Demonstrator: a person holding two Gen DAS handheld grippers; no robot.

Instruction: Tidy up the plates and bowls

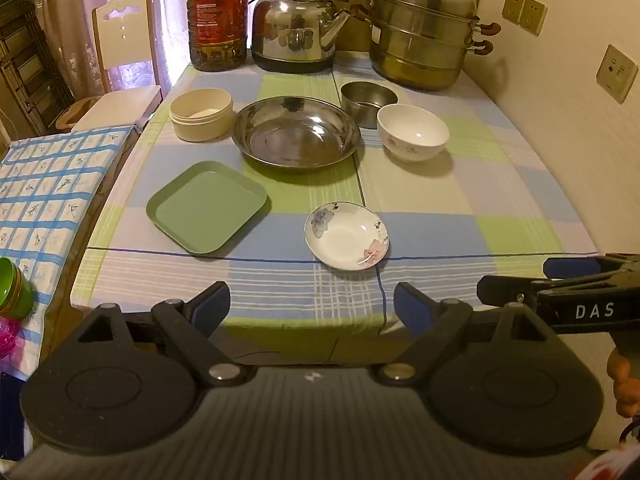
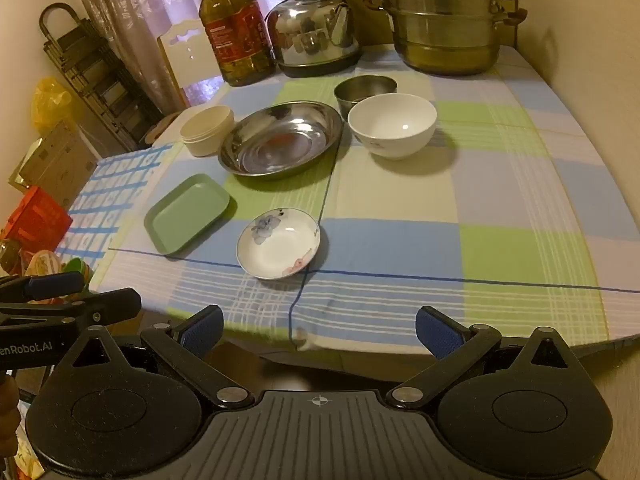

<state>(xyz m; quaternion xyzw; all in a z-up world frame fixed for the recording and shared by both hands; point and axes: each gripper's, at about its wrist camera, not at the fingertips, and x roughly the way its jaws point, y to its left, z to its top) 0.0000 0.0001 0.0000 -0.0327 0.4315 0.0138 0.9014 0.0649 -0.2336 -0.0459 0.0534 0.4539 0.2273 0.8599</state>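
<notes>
Now hovering at the near edge of the bench [image 1: 500, 184], both grippers tilted down toward it: left gripper [image 1: 312, 304] with jaws spread wide and gripping nothing, right gripper [image 2: 319, 330] likewise released and empty. Lying nearest on the checked cloth, a small flowered dish [image 1: 346, 235], with a green square plate [image 1: 207, 206] just beside it to the left. Sitting farther back, a large steel plate [image 1: 296, 132], flanked by a cream round container [image 1: 201, 114] on its left and a white bowl [image 1: 412, 131] on its right, a small steel bowl [image 1: 368, 100] touching or nearly touching behind that. Standing along the far edge, an oil bottle [image 1: 217, 16], a steel kettle [image 1: 298, 26] and a stacked steamer pot [image 1: 424, 32].
</notes>
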